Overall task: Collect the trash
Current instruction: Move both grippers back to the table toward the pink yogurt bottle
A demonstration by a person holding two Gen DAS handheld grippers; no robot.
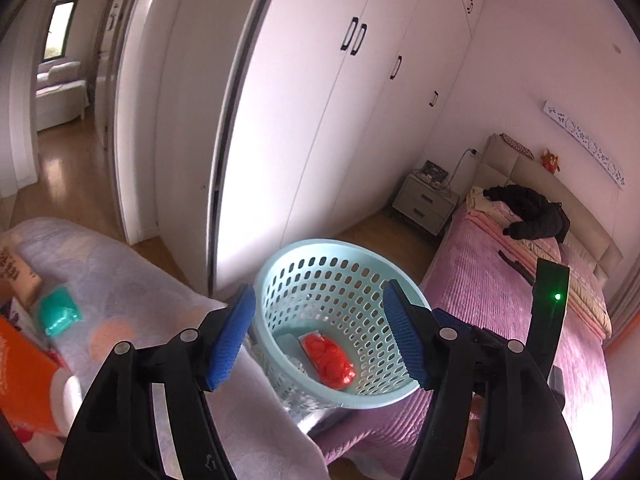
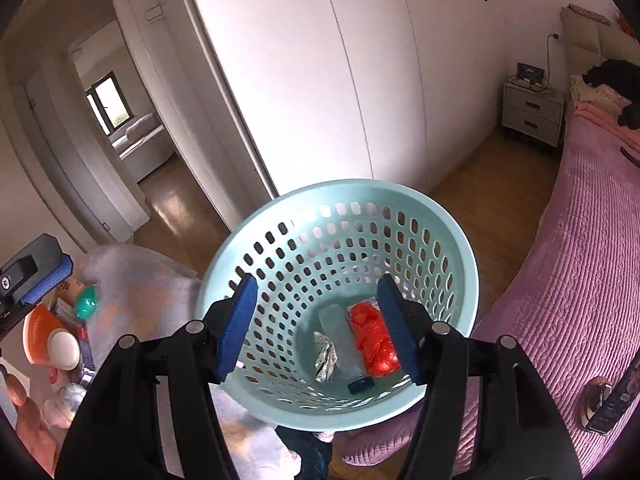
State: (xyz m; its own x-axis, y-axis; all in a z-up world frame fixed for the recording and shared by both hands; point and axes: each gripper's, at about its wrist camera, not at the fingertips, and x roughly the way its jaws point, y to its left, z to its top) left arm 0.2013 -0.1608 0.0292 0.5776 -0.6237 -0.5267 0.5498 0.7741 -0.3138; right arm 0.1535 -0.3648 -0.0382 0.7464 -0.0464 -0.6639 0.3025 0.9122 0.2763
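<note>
While both tools gape empty over the basket, swing left squarely onto the green wrapper.

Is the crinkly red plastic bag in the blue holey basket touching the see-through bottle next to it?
Touching. The right wrist view shows the crumpled red plastic bag pressed against the clear plastic bottle at the bottom of the pale blue perforated basket, no gap between them.

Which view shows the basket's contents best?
The right wrist view: it looks straight down into the basket, showing a red bag, a clear bottle and a crumpled wrapper. The left wrist view sees it obliquely; only the red bag is clear.
</note>
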